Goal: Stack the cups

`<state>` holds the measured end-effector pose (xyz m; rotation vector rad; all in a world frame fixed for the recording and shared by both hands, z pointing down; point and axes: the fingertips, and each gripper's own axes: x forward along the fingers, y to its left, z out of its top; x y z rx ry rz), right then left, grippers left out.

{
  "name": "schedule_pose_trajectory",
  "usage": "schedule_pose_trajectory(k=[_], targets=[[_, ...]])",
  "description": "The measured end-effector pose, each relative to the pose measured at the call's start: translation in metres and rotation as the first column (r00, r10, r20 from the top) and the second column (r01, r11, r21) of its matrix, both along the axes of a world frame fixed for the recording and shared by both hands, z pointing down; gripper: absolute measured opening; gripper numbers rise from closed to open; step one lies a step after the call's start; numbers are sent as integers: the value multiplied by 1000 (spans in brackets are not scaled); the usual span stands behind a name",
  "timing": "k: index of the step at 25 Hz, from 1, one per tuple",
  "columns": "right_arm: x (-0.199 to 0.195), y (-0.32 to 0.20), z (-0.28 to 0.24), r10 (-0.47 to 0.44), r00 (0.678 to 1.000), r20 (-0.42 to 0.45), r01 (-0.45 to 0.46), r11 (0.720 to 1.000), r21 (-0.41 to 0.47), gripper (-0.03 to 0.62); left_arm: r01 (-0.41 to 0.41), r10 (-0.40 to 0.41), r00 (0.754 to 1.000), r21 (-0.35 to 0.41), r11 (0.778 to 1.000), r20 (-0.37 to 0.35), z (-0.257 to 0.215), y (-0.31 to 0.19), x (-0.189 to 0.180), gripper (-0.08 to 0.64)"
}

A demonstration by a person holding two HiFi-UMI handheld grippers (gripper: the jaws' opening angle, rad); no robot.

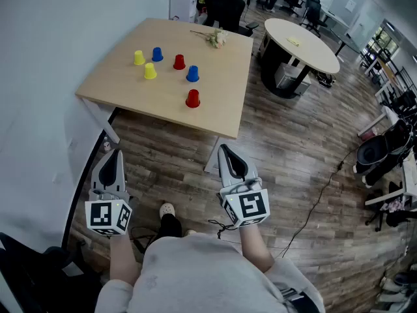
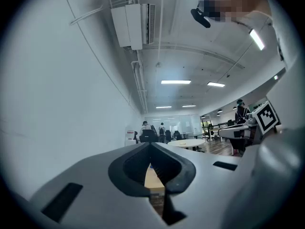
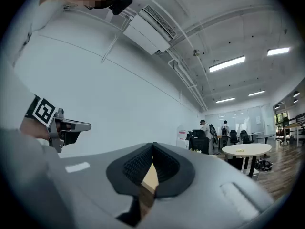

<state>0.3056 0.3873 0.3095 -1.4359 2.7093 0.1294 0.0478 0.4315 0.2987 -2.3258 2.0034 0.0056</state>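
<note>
- Left hand-held gripper (image 1: 115,154) and right hand-held gripper (image 1: 225,150): jaws together, nothing held, well short of the bench (image 1: 221,109).
- On the bench: yellow cups (image 1: 139,58) (image 1: 150,71), blue cups (image 1: 157,54) (image 1: 192,74), red cups (image 1: 179,62) (image 1: 192,98), all standing apart, unstacked.

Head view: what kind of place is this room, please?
Most likely an open-plan office or lab. It has a round white meeting table, black swivel office chairs behind it, and a white ceiling-mounted air-conditioning unit beside long strip lights.
</note>
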Motion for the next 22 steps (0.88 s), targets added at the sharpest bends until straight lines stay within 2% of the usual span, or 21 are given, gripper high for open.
schedule_pose_trajectory(k=[12, 17, 22], targets=[[-21, -25, 5, 9, 1000, 4, -9, 1000, -9, 12, -7, 7, 1000, -9, 1000, 0, 4, -27, -20, 8], [-35, -47, 1, 14, 998, 64, -14, 1000, -13, 12, -33, 33, 999, -3, 999, 3, 1, -50, -33, 8], [-55, -73, 0, 30, 998, 62, -29, 999, -18, 12, -64, 64, 998, 4, 998, 25, -3, -81, -50, 8]])
